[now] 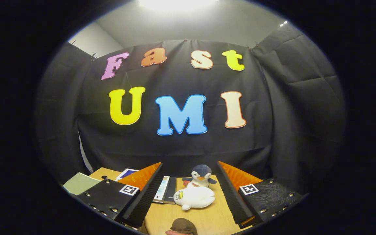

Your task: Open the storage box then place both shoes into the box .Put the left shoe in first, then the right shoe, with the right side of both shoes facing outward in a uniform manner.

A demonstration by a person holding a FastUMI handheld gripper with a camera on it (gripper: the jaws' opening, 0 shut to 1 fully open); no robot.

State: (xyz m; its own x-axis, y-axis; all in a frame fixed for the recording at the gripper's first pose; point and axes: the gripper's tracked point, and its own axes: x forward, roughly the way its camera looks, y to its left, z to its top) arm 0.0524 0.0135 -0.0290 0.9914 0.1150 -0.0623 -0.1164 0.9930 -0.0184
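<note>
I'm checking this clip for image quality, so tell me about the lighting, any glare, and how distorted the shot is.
In the gripper view, a ceiling light blows out to white glare above the booth wall; the fisheye bows that wall's top edge; the wooden table is evenly lit; the penguin plush and white plush look sharp between the open gripper fingers, while the brown object nearest the lens is soft.

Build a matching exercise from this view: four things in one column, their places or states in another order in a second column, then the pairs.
Things:
1. penguin toy
2. white plush toy
3. books
4. tool

Places or states:
A. flat on the table, beside the left finger
B. open, holding nothing
C. lying on the table between the fingers
D. upright, just behind the white plush toy

Pairs: 1-D, 2-C, 3-A, 4-B
</note>
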